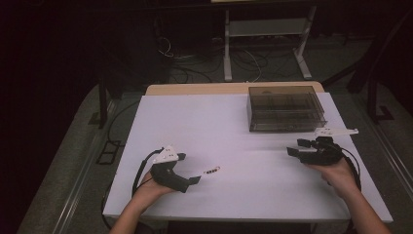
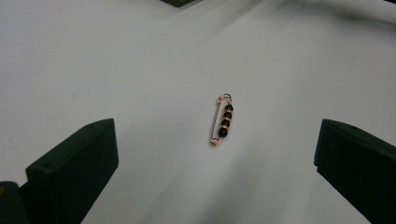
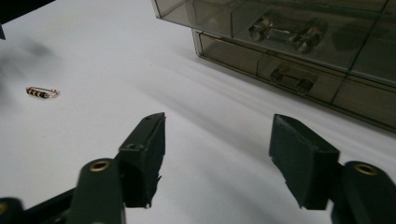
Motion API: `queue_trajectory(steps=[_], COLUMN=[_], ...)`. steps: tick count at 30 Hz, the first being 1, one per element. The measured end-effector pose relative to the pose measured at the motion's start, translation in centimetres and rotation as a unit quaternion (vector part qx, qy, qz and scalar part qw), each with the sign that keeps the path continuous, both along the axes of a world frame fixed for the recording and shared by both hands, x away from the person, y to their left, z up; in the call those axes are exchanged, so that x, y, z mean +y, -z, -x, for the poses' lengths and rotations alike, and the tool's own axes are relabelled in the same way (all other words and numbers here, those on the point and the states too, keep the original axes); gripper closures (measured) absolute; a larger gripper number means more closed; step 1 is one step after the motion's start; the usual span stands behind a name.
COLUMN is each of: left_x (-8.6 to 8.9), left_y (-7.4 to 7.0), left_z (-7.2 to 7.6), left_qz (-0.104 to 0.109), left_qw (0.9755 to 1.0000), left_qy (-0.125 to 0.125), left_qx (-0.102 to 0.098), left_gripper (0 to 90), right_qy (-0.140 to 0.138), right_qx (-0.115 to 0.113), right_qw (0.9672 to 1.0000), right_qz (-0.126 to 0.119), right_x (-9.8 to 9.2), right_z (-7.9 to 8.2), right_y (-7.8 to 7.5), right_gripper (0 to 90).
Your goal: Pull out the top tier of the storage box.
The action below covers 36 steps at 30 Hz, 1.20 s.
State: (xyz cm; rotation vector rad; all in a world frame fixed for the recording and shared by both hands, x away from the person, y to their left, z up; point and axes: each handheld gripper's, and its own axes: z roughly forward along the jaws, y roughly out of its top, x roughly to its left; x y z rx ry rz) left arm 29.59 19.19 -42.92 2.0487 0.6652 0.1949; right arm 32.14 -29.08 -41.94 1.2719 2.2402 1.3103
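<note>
A gold safety pin strung with black beads (image 1: 212, 170) lies flat on the white tabletop (image 1: 229, 122). My left gripper (image 1: 190, 168) rests on the table at the near left and points at it. In the left gripper view the pin (image 2: 222, 120) lies just ahead of the wide open gripper (image 2: 216, 161), untouched. My right gripper (image 1: 296, 147) sits at the near right, aimed leftward, in front of a smoked clear drawer box (image 1: 285, 108). Its jaws stand apart with nothing between them (image 3: 218, 128). From there the pin (image 3: 42, 92) lies far off to the left.
The drawer box (image 3: 299, 42) stands at the table's back right, with small metal pieces visible through its drawer fronts. Beyond the far edge are dark floor, cables and a white table frame (image 1: 265, 44).
</note>
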Motion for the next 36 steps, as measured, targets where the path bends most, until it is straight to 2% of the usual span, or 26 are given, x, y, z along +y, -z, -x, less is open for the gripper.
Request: queue_trajectory(steps=[3, 4, 8, 9, 10, 11, 12, 16, 24, 33, 36], left_x=[0.0, 0.0, 0.0, 0.0, 0.0, 0.0, 0.0, 0.0, 0.0, 0.0, 0.0], left_y=[0.0, 0.0, 0.0, 0.0, 0.0, 0.0, 0.0, 0.0, 0.1, 0.1, 0.1], left_z=[0.0, 0.0, 0.0, 0.0, 0.0, 0.0, -0.1, -0.1, -0.1, -0.2, -0.2], left_qz=[0.000, 0.001, 0.001, 0.001, 0.001, 0.001, 0.001, 0.001, 0.001, 0.002, 0.002], left_qw=[1.0000, 1.0000, 1.0000, 1.0000, 1.0000, 1.0000, 1.0000, 1.0000, 1.0000, 1.0000, 1.0000], left_qy=[0.000, -0.001, -0.001, -0.001, 0.000, 0.000, 0.000, -0.001, -0.001, -0.001, -0.001], left_qx=[0.000, 0.001, 0.001, 0.001, 0.000, 0.000, 0.000, 0.001, 0.001, 0.002, 0.002], left_gripper=[0.0, 0.0, 0.0, 0.0, 0.0, 0.0, 0.0, 0.0, 0.0, 0.0, 0.0], right_qy=[-0.003, -0.008, -0.011, -0.011, -0.011, -0.011, -0.012, -0.021, -0.039, -0.041, -0.041], right_qx=[0.003, 0.006, 0.010, 0.010, 0.014, 0.014, 0.017, 0.023, 0.036, 0.057, 0.058], right_qw=[1.0000, 0.9999, 0.9999, 0.9999, 0.9998, 0.9998, 0.9998, 0.9995, 0.9986, 0.9975, 0.9975], right_qz=[0.001, -0.003, -0.003, -0.003, -0.006, -0.006, -0.005, 0.002, 0.003, 0.009, 0.008], right_x=[-0.1, -0.2, -0.5, -0.5, -0.7, -0.7, -0.8, -1.1, -1.3, -1.4, -1.6], right_z=[0.0, -0.1, -0.1, -0.1, -0.2, -0.2, -0.3, -0.4, -1.1, -2.5, -2.9], right_y=[-0.2, -0.4, -0.6, -0.6, -0.8, -0.8, -1.1, -1.3, -2.1, -3.8, -4.2], right_gripper=[43.3, 50.0, 61.6, 61.6, 68.9, 68.9, 77.5, 88.6, 89.0, 89.0, 89.1])
